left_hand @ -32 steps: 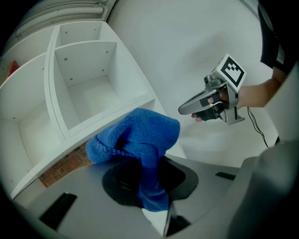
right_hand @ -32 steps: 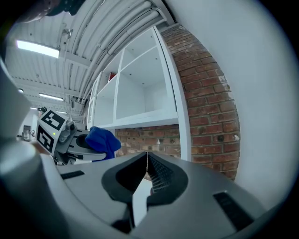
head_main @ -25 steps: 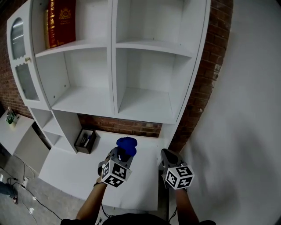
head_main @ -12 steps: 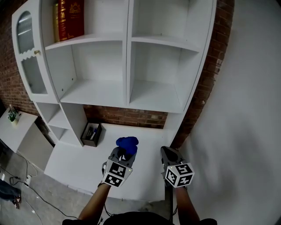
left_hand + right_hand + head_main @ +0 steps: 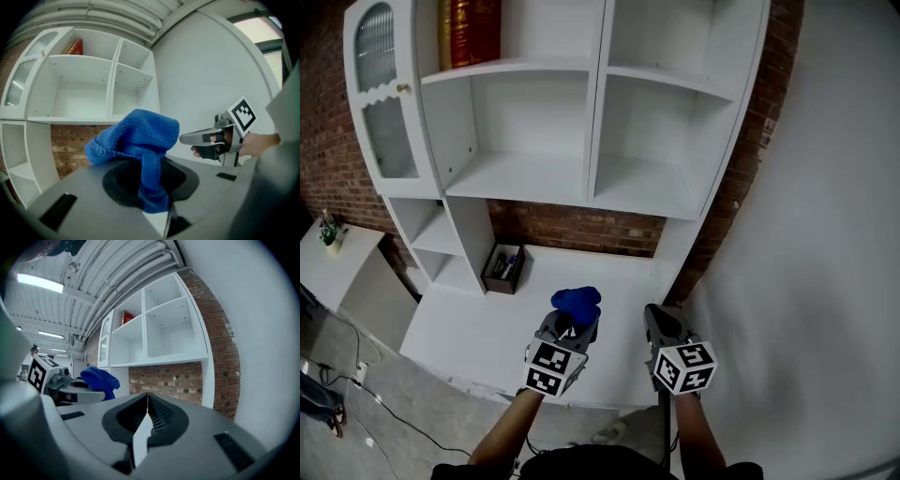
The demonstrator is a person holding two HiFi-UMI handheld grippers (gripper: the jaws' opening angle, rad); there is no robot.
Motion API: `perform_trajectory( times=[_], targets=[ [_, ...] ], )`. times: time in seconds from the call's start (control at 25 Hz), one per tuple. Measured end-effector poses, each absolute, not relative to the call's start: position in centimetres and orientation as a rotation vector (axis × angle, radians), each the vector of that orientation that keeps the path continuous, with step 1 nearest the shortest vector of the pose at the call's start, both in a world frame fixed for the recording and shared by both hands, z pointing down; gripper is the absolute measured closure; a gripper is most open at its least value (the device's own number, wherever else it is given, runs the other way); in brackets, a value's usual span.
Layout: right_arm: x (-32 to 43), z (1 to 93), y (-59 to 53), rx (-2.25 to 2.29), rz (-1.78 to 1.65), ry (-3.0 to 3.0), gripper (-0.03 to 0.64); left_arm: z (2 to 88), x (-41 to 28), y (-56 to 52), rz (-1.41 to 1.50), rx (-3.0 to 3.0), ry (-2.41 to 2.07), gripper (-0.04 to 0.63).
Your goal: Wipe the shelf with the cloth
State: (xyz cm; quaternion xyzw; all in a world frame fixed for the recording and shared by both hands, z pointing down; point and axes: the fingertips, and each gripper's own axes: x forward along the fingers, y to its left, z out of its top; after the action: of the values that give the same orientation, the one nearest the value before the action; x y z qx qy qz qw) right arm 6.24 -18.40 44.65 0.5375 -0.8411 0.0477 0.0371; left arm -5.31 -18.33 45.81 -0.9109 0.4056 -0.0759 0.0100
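A bunched blue cloth (image 5: 577,300) (image 5: 140,140) sticks out of my left gripper (image 5: 570,324), which is shut on it, held above the white desk surface (image 5: 487,328). In the right gripper view the cloth (image 5: 99,377) shows at the left. My right gripper (image 5: 658,321) (image 5: 146,397) hovers beside it, shut, with nothing between its jaws. The white shelf unit (image 5: 581,178) with its open compartments rises ahead of both grippers, well beyond their tips.
Red books (image 5: 469,33) stand in the upper left compartment. A glass-fronted cabinet door (image 5: 380,103) is at the far left. A small dark box with pens (image 5: 503,268) sits on the desk near the brick wall (image 5: 581,230). Cables lie on the floor at left.
The view has shifted so the shelf unit sits further right and lower in frame. Both grippers keep their pose, the left one still holding the cloth.
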Motion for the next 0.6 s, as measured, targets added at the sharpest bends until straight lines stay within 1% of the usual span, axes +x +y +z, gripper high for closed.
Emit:
perform_trajectory(
  times=[0.6],
  targets=[
    [1.3, 43.6, -15.2, 1.631, 0.088, -2.563, 0.597, 46.0, -8.7, -14.5, -0.174, -2.891, 1.243, 0.508]
  ],
)
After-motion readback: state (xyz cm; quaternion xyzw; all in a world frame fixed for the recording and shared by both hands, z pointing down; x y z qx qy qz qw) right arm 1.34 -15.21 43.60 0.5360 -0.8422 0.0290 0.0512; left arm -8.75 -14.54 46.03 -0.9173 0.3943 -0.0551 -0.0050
